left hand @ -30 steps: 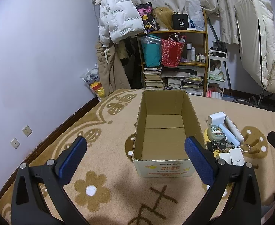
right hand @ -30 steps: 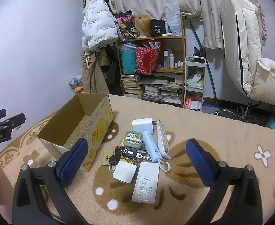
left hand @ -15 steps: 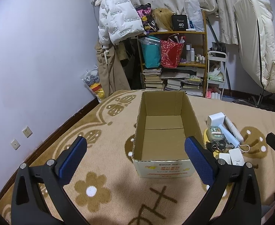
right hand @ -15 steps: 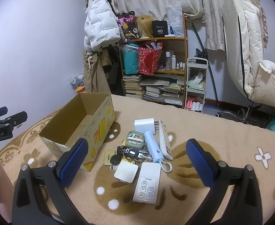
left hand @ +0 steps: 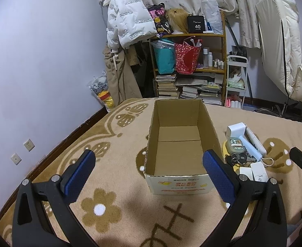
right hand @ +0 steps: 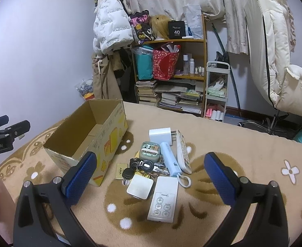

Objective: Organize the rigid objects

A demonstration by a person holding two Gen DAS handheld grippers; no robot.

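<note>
On the patterned beige rug (right hand: pixel 243 144), items are lying as follows. Cardboard box (left hand: pixel 179 142): standing upright, open-topped, nothing showing inside. Left gripper (left hand: pixel 149 171): hovering above the rug before the box's near end, jaws spread wide, blue pads (left hand: pixel 80 174) holding nothing. Right gripper (right hand: pixel 151 177): hanging over the pile, jaws likewise wide apart and gripping nothing. Pile of small objects, sitting at 3 o'clock of the box in the left wrist view: white remote (right hand: pixel 163 199) lying nearest; white square case (right hand: pixel 139 186) touching it at 10 o'clock; bunch of keys (right hand: pixel 142 165) beyond; green printed case (right hand: pixel 150 148) at 12 o'clock of the keys; pale blue handheld device (right hand: pixel 171 160) and white keypad handset (right hand: pixel 183 152) lying side by side; white charger plug (right hand: pixel 160 135) sitting farthest. Small tan card (right hand: pixel 119 170): lying between keys and box. Wooden bookshelf (right hand: pixel 171 70): standing against the far wall.
</note>
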